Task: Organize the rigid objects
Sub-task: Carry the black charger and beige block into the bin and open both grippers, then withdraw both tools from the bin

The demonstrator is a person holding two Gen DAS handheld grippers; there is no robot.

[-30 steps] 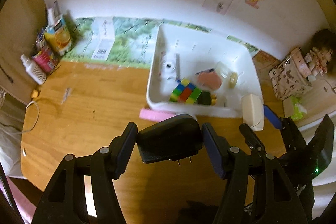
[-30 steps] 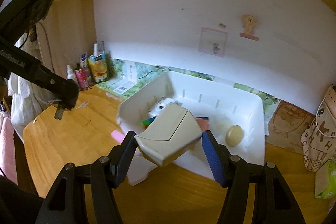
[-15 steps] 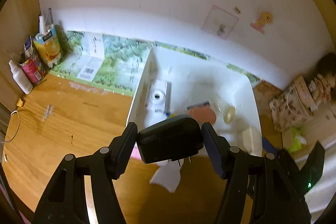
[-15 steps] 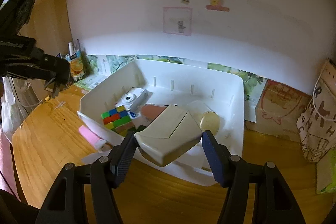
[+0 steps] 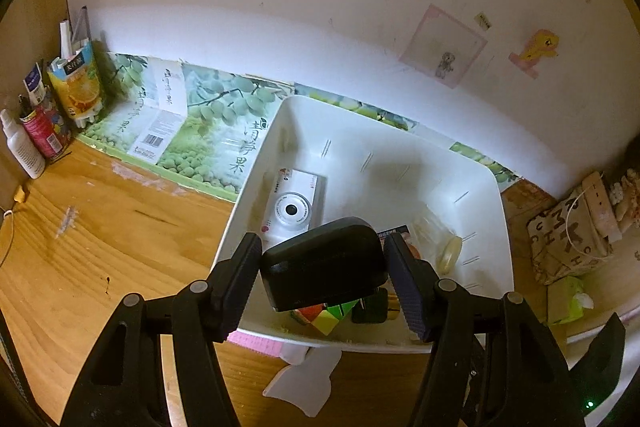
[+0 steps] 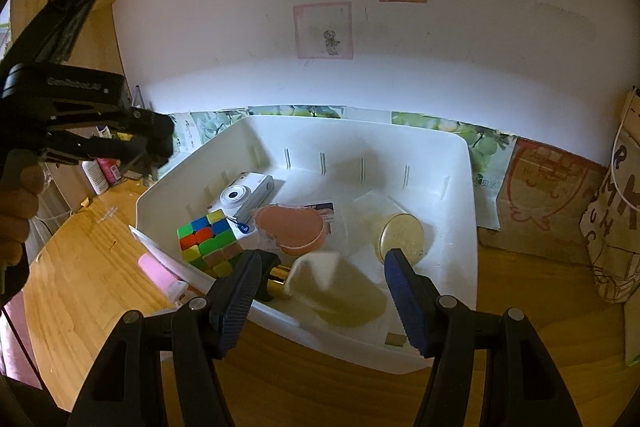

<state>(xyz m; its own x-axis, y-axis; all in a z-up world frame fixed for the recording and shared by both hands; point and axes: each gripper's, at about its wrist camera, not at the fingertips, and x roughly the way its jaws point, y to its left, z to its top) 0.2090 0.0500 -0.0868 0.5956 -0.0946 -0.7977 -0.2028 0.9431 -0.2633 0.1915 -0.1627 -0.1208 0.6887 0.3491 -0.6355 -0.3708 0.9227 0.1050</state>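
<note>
The left gripper (image 5: 322,269) is seen clamped on a black plastic plug adapter (image 5: 324,263), now carried over the near rim of the white plastic bin (image 6: 472,187). The right gripper (image 6: 320,283), half a second ago closed on a cream angular plastic box (image 6: 336,287), is now spread and empty; that box lies blurred inside the bin's near edge, judged released. Beyond lie a multicoloured puzzle cube (image 6: 208,241) and a white compact camera (image 6: 244,195).
</note>
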